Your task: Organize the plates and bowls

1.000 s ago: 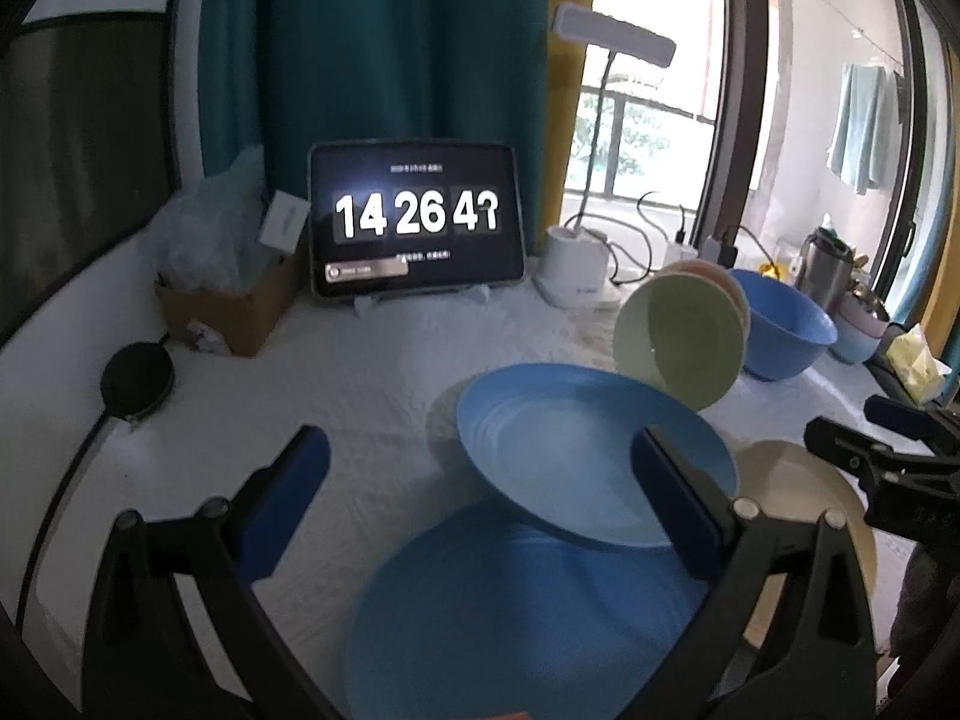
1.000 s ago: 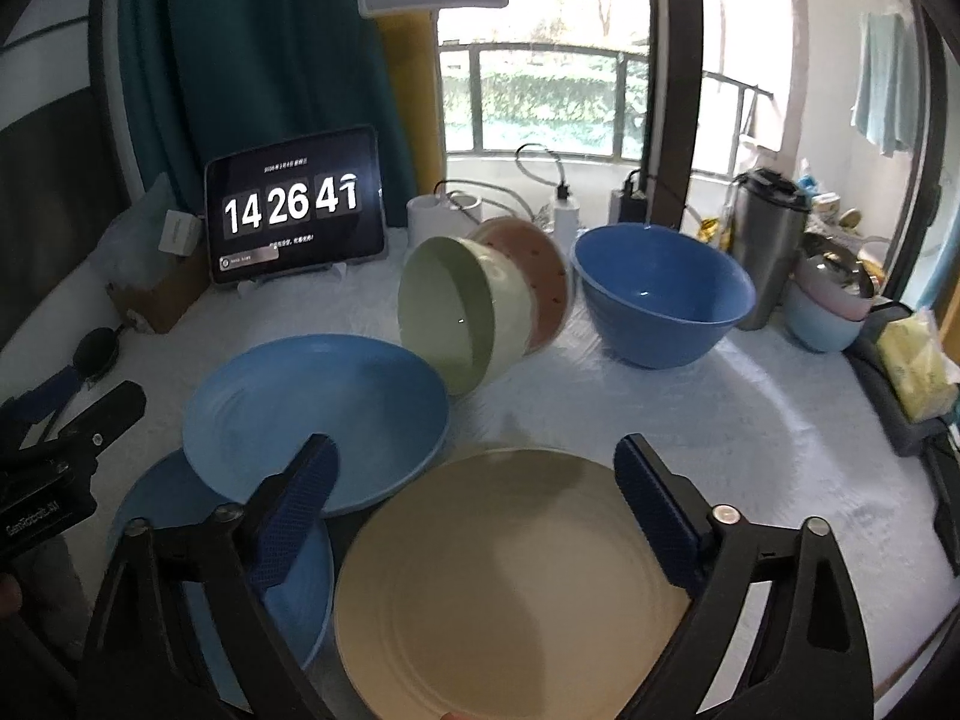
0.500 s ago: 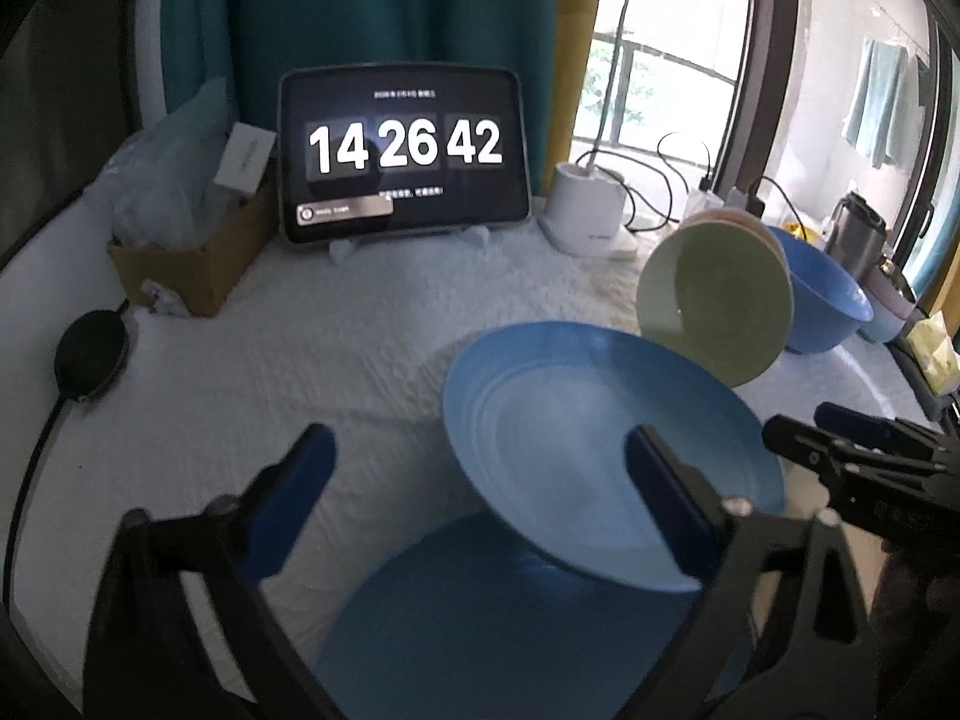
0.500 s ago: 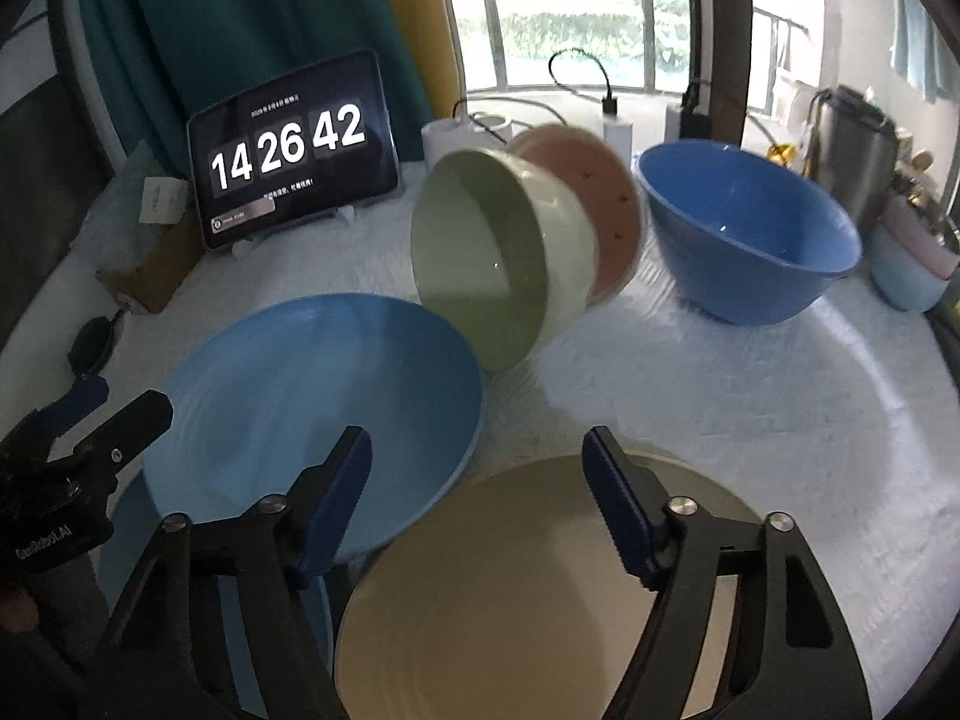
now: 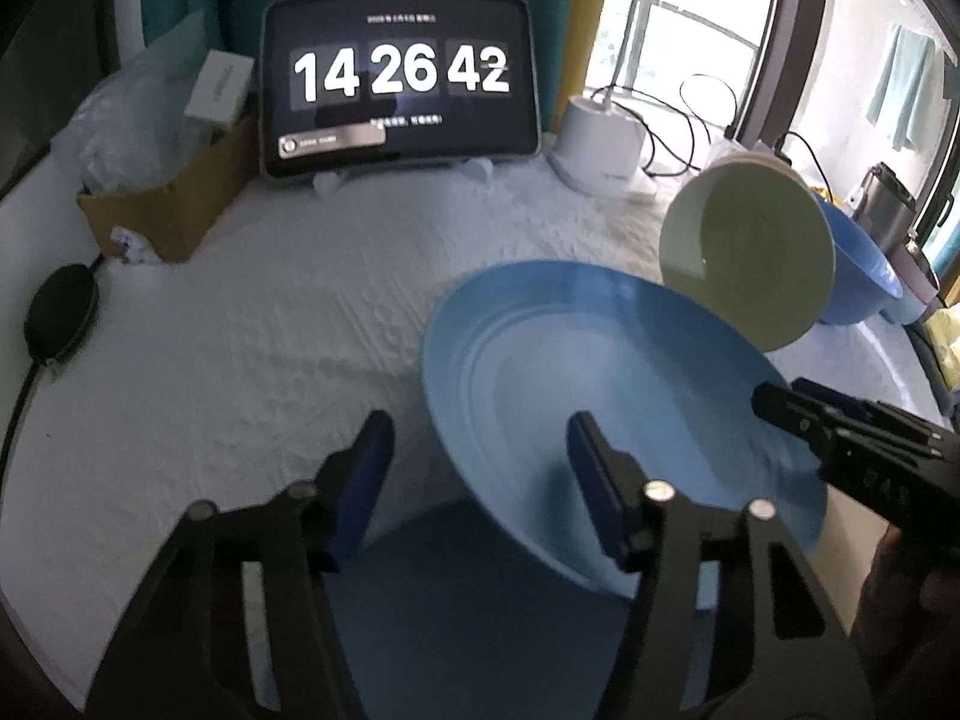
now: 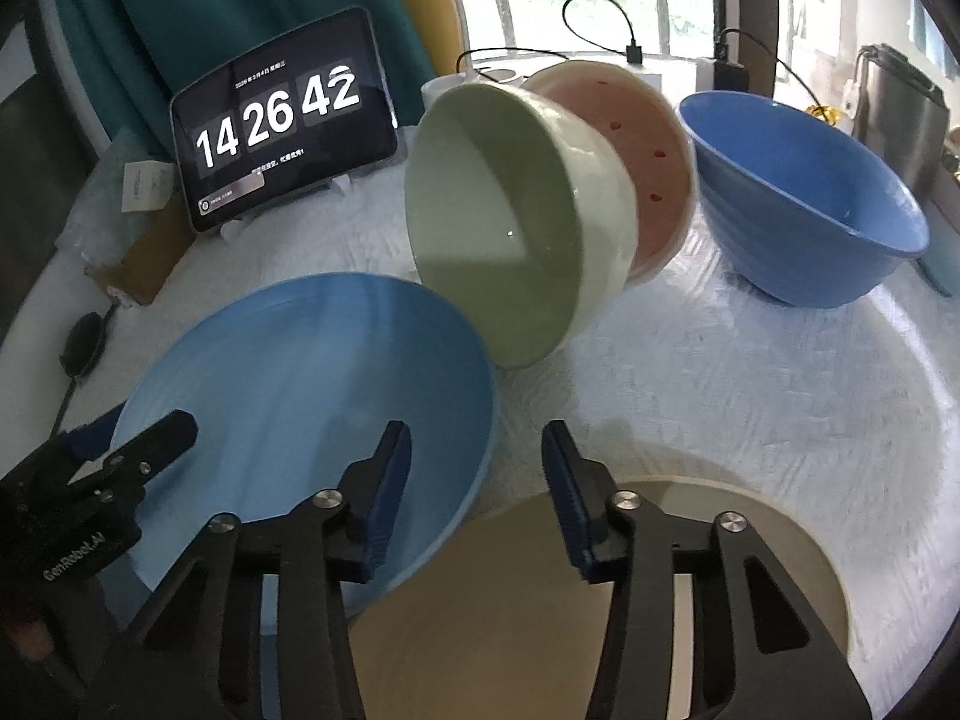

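Left gripper [image 5: 480, 450] low over the near table edge, jaws half spread and just now closing, near rim of the light blue plate [image 5: 600, 372] between the pads, no pressing visible. Right gripper [image 6: 477, 462] likewise half spread and just now closing, pointed down at the gap where the light blue plate's edge meets the beige plate [image 6: 600, 588]; nothing pinched.

Three plates counted nearest: one dark blue plate [image 5: 480, 612] flat at the bottom of the left wrist view, one light blue plate tilted on top of it, one beige plate flat beside them on the white textured tablecloth [image 6: 690, 396].

Three bowls counted further back: one green bowl [image 6: 510, 228] tipped on its side, touching the light blue plate's far rim; one pink bowl [image 6: 654, 174] nested behind it, also tipped; one blue bowl [image 6: 810, 210] upright, just beside the pink one.

Furthest back: one tablet [image 5: 396, 84] showing a clock, one cardboard box [image 5: 174, 204] with plastic wrap, one white lamp base [image 5: 600, 144], one steel flask [image 6: 900, 114]. One black disc [image 5: 60, 312] on a cable at the left edge.
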### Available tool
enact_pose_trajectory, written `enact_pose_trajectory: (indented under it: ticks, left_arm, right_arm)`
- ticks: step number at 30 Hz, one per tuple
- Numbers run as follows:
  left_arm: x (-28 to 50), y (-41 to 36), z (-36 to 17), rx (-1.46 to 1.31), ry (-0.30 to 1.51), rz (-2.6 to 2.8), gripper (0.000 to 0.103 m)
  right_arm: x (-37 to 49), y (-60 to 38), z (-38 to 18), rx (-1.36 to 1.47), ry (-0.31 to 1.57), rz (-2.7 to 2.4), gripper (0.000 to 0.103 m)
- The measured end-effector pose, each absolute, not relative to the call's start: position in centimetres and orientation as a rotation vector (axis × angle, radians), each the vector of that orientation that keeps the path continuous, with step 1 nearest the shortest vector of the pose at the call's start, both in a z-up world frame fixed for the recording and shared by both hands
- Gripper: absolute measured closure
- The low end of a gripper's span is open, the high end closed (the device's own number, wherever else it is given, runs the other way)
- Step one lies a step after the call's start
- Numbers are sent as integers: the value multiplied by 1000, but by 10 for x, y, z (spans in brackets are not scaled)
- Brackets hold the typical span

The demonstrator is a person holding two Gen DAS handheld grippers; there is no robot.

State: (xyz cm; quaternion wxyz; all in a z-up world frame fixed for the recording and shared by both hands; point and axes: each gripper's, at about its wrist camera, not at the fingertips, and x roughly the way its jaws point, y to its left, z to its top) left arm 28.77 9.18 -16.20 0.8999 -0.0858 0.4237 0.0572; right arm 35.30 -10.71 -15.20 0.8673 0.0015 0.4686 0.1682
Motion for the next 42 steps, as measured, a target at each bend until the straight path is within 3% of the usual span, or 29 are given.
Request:
enact_pose_trajectory:
  ticks: [5,10,42]
  left_arm:
    - [289,87,-164,-182,885,104,58]
    - [287,86,-163,-181,884,113,59]
    - [233,44,-120,-132,778,49,59]
  right_arm:
    - [356,-103,-156,11,1001,372,77]
    - [352,-100,-155,-20,987,366,82]
    - [290,-139,-112,1,869,320,82]
